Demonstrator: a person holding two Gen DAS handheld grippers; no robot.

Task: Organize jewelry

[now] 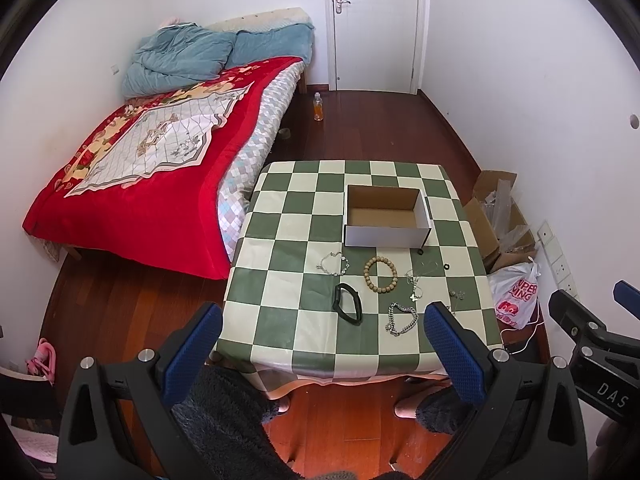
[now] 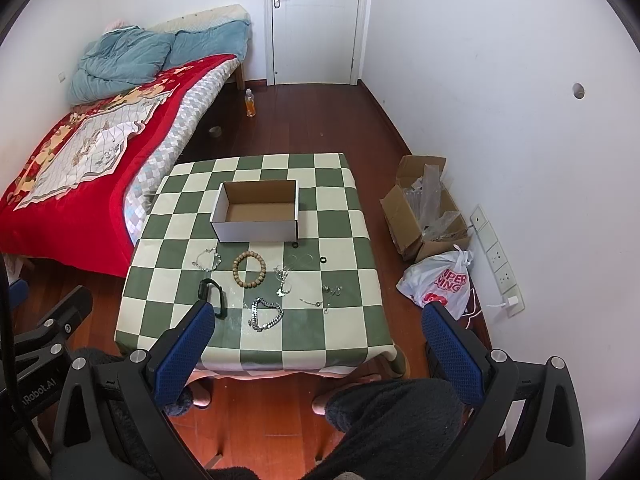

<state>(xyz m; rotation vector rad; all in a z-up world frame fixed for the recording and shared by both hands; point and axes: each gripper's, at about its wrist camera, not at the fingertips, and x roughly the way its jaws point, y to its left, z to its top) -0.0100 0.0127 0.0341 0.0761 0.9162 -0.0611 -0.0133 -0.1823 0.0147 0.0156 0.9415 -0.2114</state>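
An open white cardboard box (image 1: pixel 386 236) (image 2: pixel 256 230) stands empty at the middle of the green-and-cream checked table (image 1: pixel 280 320) (image 2: pixel 344 320). In front of it lie a wooden bead bracelet (image 1: pixel 380 275) (image 2: pixel 249 264), a black band (image 1: pixel 348 303) (image 2: pixel 212 294), a thick silver chain (image 1: pixel 401 319) (image 2: pixel 265 315), a thin silver bracelet (image 1: pixel 333 264) (image 2: pixel 207 260), a cross pendant chain (image 1: pixel 415 286) (image 2: pixel 283 280) and small black rings (image 1: pixel 446 267) (image 2: pixel 323 259). My left gripper (image 1: pixel 322 336) and my right gripper (image 2: pixel 316 338) both hover open above the near table edge, holding nothing.
A bed with a red blanket (image 1: pixel 152 168) (image 2: pixel 80 152) stands left of the table. A brown carton (image 2: pixel 424 208) and a white plastic bag (image 2: pixel 438 280) sit on the floor at the right wall. A bottle (image 1: pixel 318 107) stands near the door. The person's knees (image 2: pixel 384 412) are below.
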